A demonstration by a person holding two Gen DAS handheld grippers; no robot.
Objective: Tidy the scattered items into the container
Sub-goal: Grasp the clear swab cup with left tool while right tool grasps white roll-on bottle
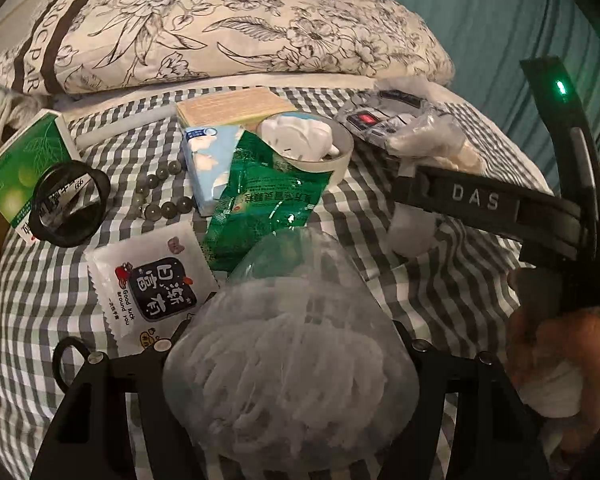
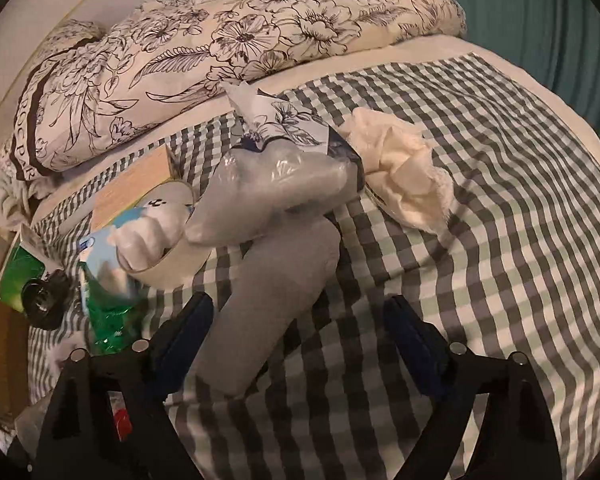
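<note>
My left gripper [image 1: 288, 364] is clamped on a translucent bag of white netting [image 1: 288, 360], which fills the space between its fingers and hides whatever lies directly below. My right gripper [image 2: 300, 344] has its jaws apart with a grey sock [image 2: 276, 300] lying between them, nearer the left finger. I take the sock as my landmark: its long axis runs from the gripper mouth up and away to the right. Just beyond its far end a clear plastic pouch [image 2: 276, 196] lies across it. Left of the sock sit a roll of tape [image 2: 172, 264] and a green packet [image 2: 108, 320]. Right of and beyond it is a crumpled cream cloth [image 2: 404, 176]. I can't find the container in either view.
</note>
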